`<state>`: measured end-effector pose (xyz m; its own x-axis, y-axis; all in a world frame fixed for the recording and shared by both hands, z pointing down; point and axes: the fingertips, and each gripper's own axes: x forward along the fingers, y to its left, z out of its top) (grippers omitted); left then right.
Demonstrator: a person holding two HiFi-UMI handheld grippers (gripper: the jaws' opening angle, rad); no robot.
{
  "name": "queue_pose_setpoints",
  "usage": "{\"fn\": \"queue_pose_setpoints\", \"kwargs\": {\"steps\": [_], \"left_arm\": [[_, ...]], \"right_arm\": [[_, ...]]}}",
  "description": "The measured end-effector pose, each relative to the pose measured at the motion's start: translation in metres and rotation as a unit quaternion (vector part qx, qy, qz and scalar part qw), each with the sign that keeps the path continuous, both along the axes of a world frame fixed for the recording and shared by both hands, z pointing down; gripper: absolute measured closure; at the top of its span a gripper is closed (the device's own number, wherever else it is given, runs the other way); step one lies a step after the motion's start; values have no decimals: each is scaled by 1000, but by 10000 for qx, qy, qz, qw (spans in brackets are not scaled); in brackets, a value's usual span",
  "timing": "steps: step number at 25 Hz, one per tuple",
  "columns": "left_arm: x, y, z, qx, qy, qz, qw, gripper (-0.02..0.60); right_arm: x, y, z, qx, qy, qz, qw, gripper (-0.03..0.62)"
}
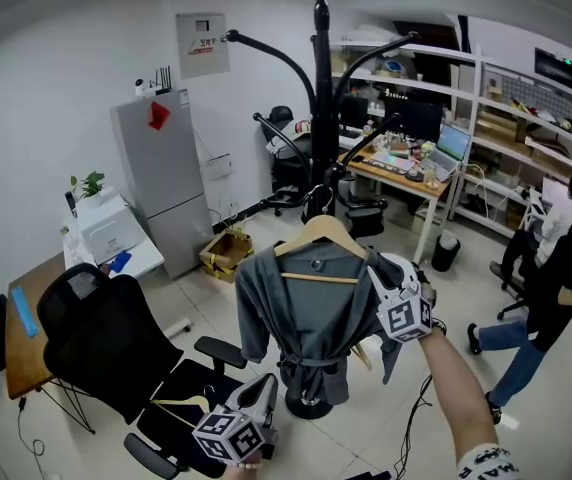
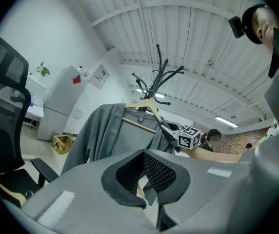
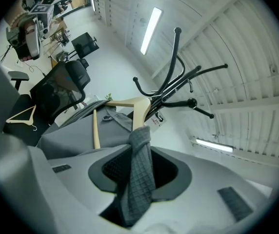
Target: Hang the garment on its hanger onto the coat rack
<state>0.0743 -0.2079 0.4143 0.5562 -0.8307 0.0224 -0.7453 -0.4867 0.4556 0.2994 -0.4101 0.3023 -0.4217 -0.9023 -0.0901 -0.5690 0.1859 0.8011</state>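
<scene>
right gripper (image 3: 138, 156) clamps the garment (image 1: 311, 308) over the hanger (image 1: 318, 232) end, holding it up so the hook can reach the rack (image 1: 322, 98) behind; left gripper (image 2: 147, 179) waits low, jaws apart, empty.

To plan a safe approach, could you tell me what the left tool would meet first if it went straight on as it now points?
Probably the garment on its hanger: it hangs straight ahead of the jaws, and nothing shows in between, though depth is hard to judge.
</scene>
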Motion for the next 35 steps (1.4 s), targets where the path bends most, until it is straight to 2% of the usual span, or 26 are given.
{"fn": "queue_pose_setpoints", "kwargs": {"steps": [9, 16, 18, 19, 20, 23, 25, 26, 29, 30, 32, 35], "left_arm": [[-1, 4, 1, -49, 8, 99, 9999, 595], [-2, 6, -1, -73, -33, 267, 9996, 595], [-5, 6, -2, -77, -43, 302, 9995, 595], [-6, 6, -3, -73, -55, 321, 9994, 595], [-8, 6, -4, -64, -75, 339, 9994, 595], [-13, 4, -4, -42, -154, 386, 9991, 595], [-16, 3, -3, -36, -228, 420, 9989, 595], [-18, 2, -2, -34, -278, 440, 9986, 595], [-22, -1, 0, -21, -415, 525, 9978, 595], [-22, 0, 1, -24, -442, 567, 9974, 595], [-19, 3, 5, -47, -494, 667, 9965, 595], [-14, 8, 13, -59, -607, 810, 9948, 595]], "right_arm": [[2, 2, 18, -216, -179, 17, 9996, 465], [7, 3, 21, -293, -246, 282, 9989, 451], [8, 6, 16, -334, -379, 386, 9980, 390], [9, 11, 12, -331, -466, 415, 9975, 347], [9, 20, 6, -288, -548, 423, 9972, 333], [4, 59, -9, -101, -806, 359, 9960, 333], [-2, 88, -12, -174, -1166, 284, 9926, 333], [-4, 102, -9, -302, -1457, 250, 9886, 345], [-5, 140, 11, -777, -2548, 330, 9633, 544], [-6, 152, 21, -949, -2898, 397, 9515, 576], [-6, 174, 47, -1317, -3464, 569, 9271, 588], [-8, 199, 86, -1894, -4023, 862, 8915, 588]]}}
